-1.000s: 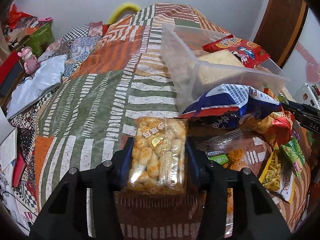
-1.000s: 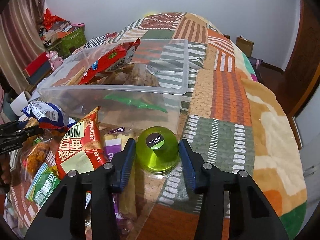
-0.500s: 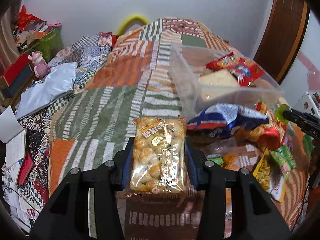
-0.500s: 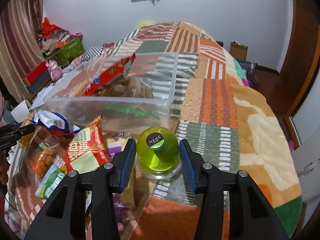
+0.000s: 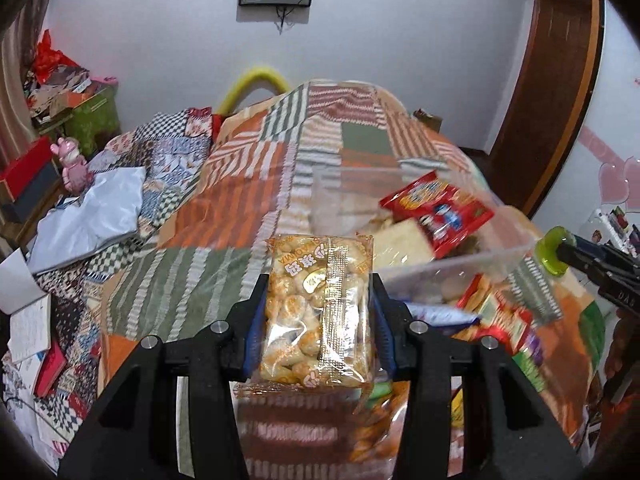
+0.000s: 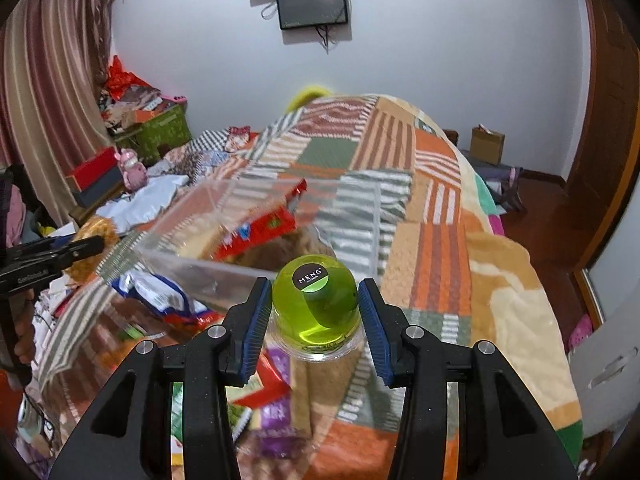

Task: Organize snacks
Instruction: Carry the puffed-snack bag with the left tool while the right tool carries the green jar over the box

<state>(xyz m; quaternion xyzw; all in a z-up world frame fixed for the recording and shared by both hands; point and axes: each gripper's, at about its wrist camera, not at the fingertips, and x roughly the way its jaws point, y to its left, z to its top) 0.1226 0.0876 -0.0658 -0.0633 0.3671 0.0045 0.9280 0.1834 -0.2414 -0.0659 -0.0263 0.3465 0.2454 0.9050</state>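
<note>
Left gripper [image 5: 318,312] clamps clear biscuit packet [image 5: 318,312], golden pieces, orange print, frame centre. Right gripper [image 6: 314,314] pinches translucent green jelly cup [image 6: 315,304], black round label. Clear bin [image 6: 256,232] at 11 o'clock.

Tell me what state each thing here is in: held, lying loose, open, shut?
left gripper: shut on the cracker pack.
cracker pack: sealed, held upright off the bed.
right gripper: shut on the green jelly cup.
green jelly cup: sealed, held aloft.
clear plastic bin: open, no lid, partly filled.
red snack bag: sealed, leaning inside the bin.
</note>
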